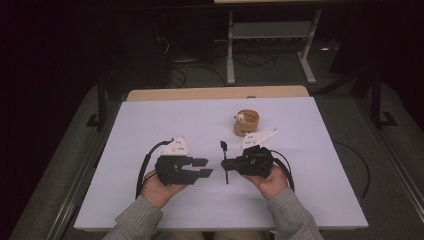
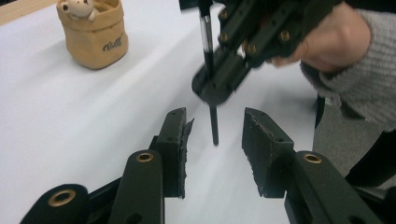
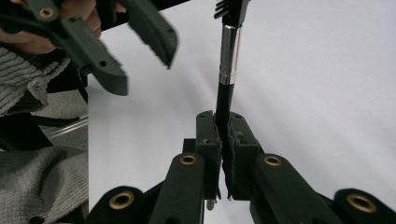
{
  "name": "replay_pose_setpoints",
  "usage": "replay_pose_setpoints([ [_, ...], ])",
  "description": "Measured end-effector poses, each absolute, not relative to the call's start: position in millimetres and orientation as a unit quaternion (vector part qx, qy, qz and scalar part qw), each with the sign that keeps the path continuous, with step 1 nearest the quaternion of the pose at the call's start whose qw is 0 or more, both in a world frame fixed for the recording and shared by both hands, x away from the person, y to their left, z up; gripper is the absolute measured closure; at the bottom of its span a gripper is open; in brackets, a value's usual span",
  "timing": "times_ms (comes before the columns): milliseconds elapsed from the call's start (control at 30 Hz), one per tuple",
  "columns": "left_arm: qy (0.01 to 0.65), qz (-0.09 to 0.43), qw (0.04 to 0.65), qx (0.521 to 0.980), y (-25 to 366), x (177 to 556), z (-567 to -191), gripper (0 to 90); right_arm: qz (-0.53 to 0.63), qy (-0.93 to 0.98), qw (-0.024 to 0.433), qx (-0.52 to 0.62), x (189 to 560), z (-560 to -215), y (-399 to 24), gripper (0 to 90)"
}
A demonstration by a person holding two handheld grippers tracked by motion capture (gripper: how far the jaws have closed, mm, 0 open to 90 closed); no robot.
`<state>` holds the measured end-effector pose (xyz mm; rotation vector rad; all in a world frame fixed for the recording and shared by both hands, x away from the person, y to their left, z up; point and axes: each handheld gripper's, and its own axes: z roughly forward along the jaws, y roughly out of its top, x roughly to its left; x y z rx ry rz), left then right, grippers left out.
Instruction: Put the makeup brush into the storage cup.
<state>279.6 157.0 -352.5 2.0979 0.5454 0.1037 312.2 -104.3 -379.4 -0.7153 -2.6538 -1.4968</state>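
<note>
Near the far edge of the white tabletop (image 1: 150,120), right of its middle, stands a small tan pot (image 1: 246,122) shaped like a crumpled paper bag, with a matt ceramic look, dark lettering on its front and a little pale animal figure (image 2: 77,8) perched at its rim; what else it holds cannot be made out. It is well apart from both tools, and nothing lies between it and them but bare surface. The tabletop itself is smooth and uniform, with a strip of light wood (image 1: 215,93) showing along its far edge. Toward the near edge, about the middle, the right gripper (image 1: 231,163) is clamped on a slim make-up brush (image 1: 225,161): its black pads press together on the dark handle, which runs across the jaws, with a polished metal ferrule (image 3: 228,55) farther up and a short comb-like head (image 3: 229,6) at the end. In the left gripper view the lower end of the handle hangs just above the surface. The left gripper (image 1: 202,168) lies just beside it, facing it, its jaws standing apart with frayed black padding on their inner faces; the brush handle sits ahead of the gap, touching neither pad. Grey ribbed knit sleeves (image 1: 140,220) cover both forearms at the near edge.
</note>
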Motion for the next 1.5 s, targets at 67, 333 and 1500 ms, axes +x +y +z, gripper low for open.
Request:
replay_pose_setpoints([
  [67, 0.225, 0.046, 0.461, 0.857, 161, 277, -353, 60.2, -0.477, -0.848, 0.006, -0.232, 314, -379, -107, 84.5],
  [333, 0.24, 0.038, 0.467, 0.85, 180, 270, -360, 59.3, -0.463, -0.854, 0.001, -0.238, 324, -369, -119, 84.4],
  [1500, 0.289, 0.067, 0.463, 0.835, 226, 251, -386, 54.7, -0.461, -0.843, -0.014, -0.276, 360, -328, -160, 84.4],
])
